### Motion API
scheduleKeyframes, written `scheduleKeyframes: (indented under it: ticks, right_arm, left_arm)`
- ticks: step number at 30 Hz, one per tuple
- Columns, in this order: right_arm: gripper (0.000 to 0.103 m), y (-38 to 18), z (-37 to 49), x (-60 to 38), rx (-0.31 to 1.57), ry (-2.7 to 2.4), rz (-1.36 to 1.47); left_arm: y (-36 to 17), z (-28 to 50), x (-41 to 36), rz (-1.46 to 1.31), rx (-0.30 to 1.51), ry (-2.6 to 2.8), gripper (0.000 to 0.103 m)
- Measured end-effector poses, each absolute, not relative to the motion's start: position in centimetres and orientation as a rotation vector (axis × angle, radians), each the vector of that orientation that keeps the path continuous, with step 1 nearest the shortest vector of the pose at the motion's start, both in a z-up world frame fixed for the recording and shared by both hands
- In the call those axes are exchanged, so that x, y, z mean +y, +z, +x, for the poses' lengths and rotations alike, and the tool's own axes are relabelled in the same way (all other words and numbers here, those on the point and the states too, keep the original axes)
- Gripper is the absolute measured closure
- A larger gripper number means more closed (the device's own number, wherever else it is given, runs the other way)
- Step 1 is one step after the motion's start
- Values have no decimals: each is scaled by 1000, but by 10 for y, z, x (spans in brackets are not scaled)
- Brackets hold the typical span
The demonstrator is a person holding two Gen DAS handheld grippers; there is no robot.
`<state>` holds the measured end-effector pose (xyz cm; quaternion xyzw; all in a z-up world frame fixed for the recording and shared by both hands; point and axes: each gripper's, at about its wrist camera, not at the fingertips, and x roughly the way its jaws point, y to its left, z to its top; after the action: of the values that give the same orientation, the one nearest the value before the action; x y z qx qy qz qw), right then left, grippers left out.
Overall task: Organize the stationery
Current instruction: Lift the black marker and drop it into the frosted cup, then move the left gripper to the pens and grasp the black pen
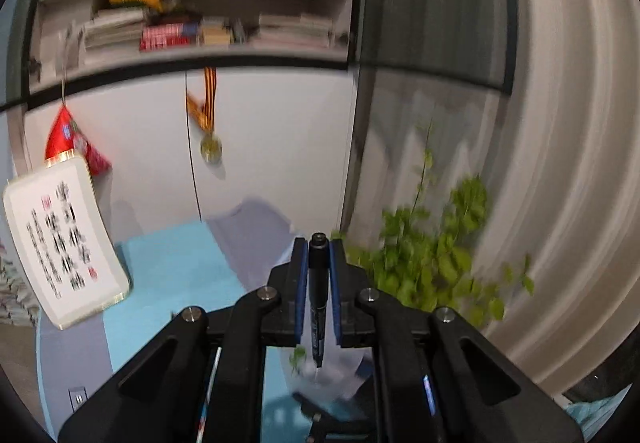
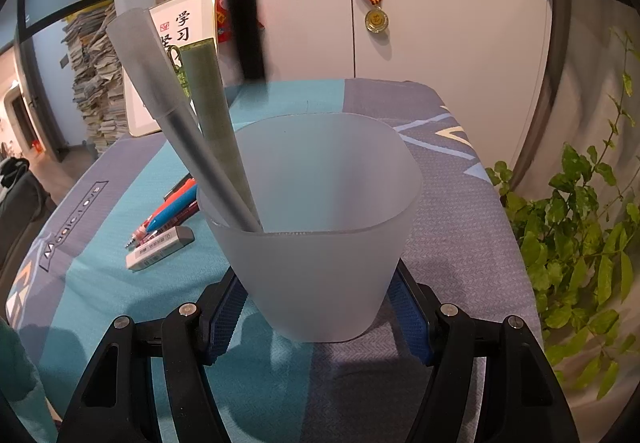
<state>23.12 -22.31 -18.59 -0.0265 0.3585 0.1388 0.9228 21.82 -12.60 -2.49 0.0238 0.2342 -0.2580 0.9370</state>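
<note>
A table under a teal and grey-blue cloth carries everything. At its near middle stands a frosted translucent pen cup, upright, mouth open to the top. The right gripper clasps it low on the wall, one blue pad pressed to each side, so the cup is braced.

Two long items already lean in the cup's left side: a frosted tube and a green ruler-like strip, both tilting up and away to the left. The right half of the mouth is free.

Left of the cup, loose on the cloth, lie a white eraser and a few pens, a blue one among them.

The left gripper is clamped on a black marker, whose long axis runs along the fingers, tip down. Through the gap below, a blurred frosted rim shows, so the marker seems to hang above the cup. In the right wrist view a dark blurred shaft stands over the cup's far left rim, probably this marker. The drop likely depends on keeping it steep and toward the free side.
</note>
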Motion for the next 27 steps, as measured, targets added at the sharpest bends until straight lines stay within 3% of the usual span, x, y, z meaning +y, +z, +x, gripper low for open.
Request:
scheduleKeyframes:
  ticks: [13, 20, 21, 23, 27]
  right_arm:
    - [33, -185, 230, -222, 735, 280, -64]
    - [33, -185, 230, -221, 732, 278, -69]
    - [33, -185, 230, -221, 733, 278, -69]
    - [33, -185, 230, -221, 733, 278, -67]
    - [33, -185, 230, -222, 732, 278, -67]
  left_arm:
    - [-57, 223, -121, 100, 577, -503, 94]
    - [-50, 216, -104, 110, 561, -470, 87]
    - [-46, 214, -95, 97, 542, -451, 84]
    - [-42, 214, -78, 87, 521, -390, 60]
    - [-52, 224, -39, 74, 537, -253, 59]
